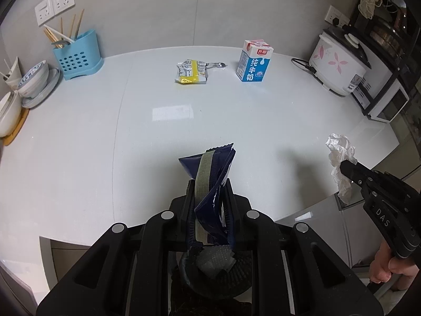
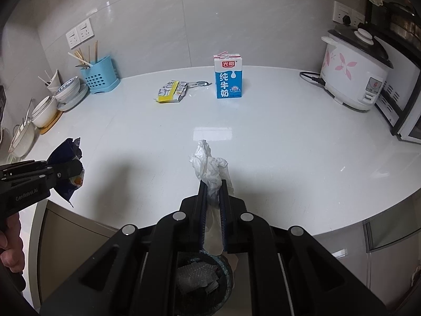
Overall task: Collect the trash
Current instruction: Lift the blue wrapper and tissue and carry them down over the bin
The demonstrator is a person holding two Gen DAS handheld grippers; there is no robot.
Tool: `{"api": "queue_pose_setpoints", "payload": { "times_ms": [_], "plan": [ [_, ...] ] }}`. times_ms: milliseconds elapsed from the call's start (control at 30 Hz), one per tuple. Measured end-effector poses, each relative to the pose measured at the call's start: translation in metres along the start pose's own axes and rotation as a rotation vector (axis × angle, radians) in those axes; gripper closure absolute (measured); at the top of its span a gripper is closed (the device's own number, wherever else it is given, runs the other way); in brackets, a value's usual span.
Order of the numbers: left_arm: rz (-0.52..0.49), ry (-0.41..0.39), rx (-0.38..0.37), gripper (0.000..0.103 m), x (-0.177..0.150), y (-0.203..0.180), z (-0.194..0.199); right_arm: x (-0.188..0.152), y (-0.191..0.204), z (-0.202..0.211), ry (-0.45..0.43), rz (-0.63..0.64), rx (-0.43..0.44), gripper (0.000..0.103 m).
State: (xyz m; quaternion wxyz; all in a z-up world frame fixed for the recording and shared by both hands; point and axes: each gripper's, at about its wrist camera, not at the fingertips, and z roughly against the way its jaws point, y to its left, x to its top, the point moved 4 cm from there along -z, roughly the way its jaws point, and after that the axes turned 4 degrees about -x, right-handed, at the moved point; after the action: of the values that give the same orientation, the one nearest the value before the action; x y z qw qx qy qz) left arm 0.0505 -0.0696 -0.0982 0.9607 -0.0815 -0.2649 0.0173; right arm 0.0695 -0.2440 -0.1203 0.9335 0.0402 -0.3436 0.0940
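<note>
Directly below both cameras, at the bottom centre of each frame, sits a dark trash bin (image 1: 215,271) that already holds a pale, bubbly plastic scrap (image 2: 196,276). Left tongs (image 1: 209,184) are closed narrowly on a dark blue snack wrapper (image 1: 210,173), which stands up between the fingers above the desk (image 1: 105,144) edge. Right tongs (image 2: 212,184) are fully closed on a crumpled white tissue (image 2: 210,166), seen also at the right of the left view. A hand (image 1: 384,266) grips that tool at the lower right.

Step in hand, as judged: carrying both pieces to the bin. For a clean drop, each pair of tongs is best brought squarely over the bin mouth before opening, since wrapper and tissue are light and may drift or cling to a pad. Opening one pair at a time, low over the rim, lowers that risk.

Count: two pairs of tongs, each holding one piece. Two pieces remain on the desk in the upper middle of the frame: one yellow wrapper (image 1: 192,71) lying flat and one blue-and-white milk carton (image 1: 254,62) standing upright, well apart from the bin. One blue utensil holder (image 1: 76,55) stands at the upper left and one rice cooker (image 1: 339,63) at the upper right.
</note>
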Motion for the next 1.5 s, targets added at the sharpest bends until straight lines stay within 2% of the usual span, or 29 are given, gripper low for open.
{"api": "queue_pose_setpoints", "payload": {
  "times_ms": [367, 967, 1500],
  "plan": [
    [0.002, 0.018, -0.01, 0.085, -0.033, -0.009, 0.01, -0.019, 0.0, 0.013, -0.004, 0.024, 0.011, 0.095],
    [-0.048, 0.074, -0.048, 0.085, -0.094, -0.031, 0.013, -0.072, 0.017, 0.037, 0.024, 0.093, 0.058, 0.095],
    [-0.074, 0.094, -0.041, 0.085, -0.142, -0.015, -0.022, -0.126, 0.031, 0.007, 0.137, 0.126, 0.095, 0.095]
  ]
}}
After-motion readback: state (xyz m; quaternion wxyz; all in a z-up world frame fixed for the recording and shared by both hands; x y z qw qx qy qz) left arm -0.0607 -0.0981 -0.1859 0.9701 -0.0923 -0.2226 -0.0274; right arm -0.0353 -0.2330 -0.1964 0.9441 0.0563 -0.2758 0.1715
